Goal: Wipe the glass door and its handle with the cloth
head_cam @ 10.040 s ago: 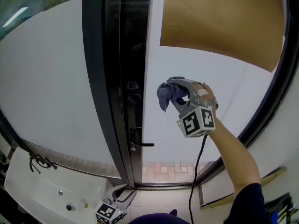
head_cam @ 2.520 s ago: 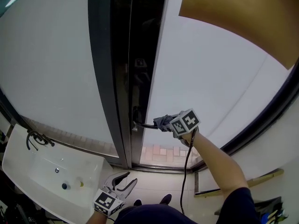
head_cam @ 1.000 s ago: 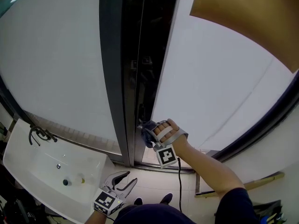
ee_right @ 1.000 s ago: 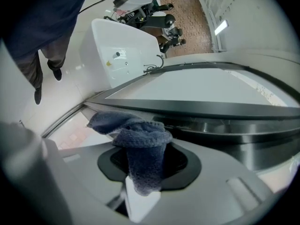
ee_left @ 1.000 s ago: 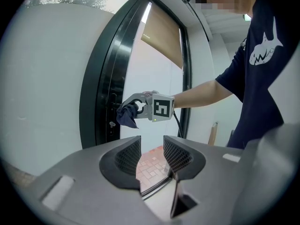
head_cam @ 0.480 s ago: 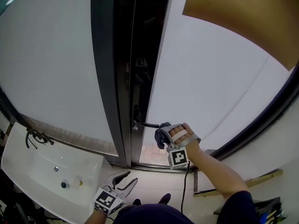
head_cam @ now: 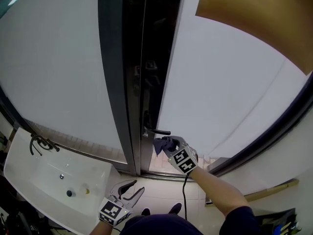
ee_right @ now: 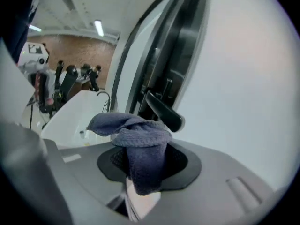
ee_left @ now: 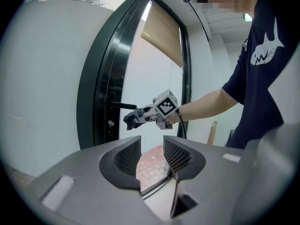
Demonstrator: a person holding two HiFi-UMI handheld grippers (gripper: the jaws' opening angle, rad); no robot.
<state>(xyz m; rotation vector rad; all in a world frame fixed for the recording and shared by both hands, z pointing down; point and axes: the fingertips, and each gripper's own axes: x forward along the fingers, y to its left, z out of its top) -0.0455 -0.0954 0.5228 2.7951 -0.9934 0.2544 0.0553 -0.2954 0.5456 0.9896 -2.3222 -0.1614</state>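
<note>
The glass door point(head_cam: 230, 72) stands in a dark frame point(head_cam: 117, 77), its black lever handle point(head_cam: 157, 131) sticking out at the frame's lower part. My right gripper point(head_cam: 166, 144) is shut on a bunched grey-blue cloth point(head_cam: 160, 145), held just below and beside the handle's free end. In the right gripper view the cloth point(ee_right: 140, 149) fills the jaws and the handle point(ee_right: 163, 110) lies just beyond it, close or touching. My left gripper point(head_cam: 128, 192) hangs low near my body, open and empty; its view shows the handle point(ee_left: 123, 106) and the right gripper point(ee_left: 140, 118) ahead.
A white washbasin point(head_cam: 44, 180) with a dark tap point(head_cam: 41, 145) sits at the lower left. A brown blind point(head_cam: 254, 18) covers the door's upper glass. Red brick paving point(head_cam: 161, 166) shows through the bottom pane. A wooden stick point(head_cam: 264, 190) leans by the wall at right.
Ten seconds ago the cloth was up on the glass pane. The right gripper came down to the handle, worked along it, and now has turned so the cloth sits under its free end.
</note>
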